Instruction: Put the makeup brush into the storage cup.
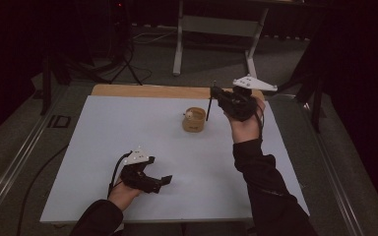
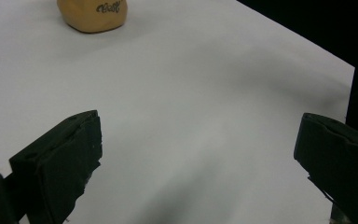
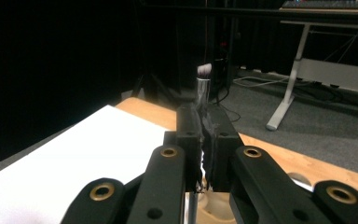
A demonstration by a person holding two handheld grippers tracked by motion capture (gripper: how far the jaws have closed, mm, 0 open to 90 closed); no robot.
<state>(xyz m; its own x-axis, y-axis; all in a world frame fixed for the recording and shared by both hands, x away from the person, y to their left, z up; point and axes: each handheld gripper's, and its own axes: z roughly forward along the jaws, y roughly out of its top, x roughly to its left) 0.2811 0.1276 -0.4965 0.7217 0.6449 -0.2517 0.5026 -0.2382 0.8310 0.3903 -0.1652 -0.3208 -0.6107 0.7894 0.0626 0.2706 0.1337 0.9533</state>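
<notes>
While the right gripper clamps a slim black-handled brush upright above the small tan wooden cup mid-sheet, I'd lower it straight, handle centred over the rim. Left gripper rests near the front, its 2 jaws spread, holding nothing.

I see a matt white sheet over the wooden table, a smooth tan cup, matt black gripper plastic, and a brush with shiny metal ferrule.
</notes>
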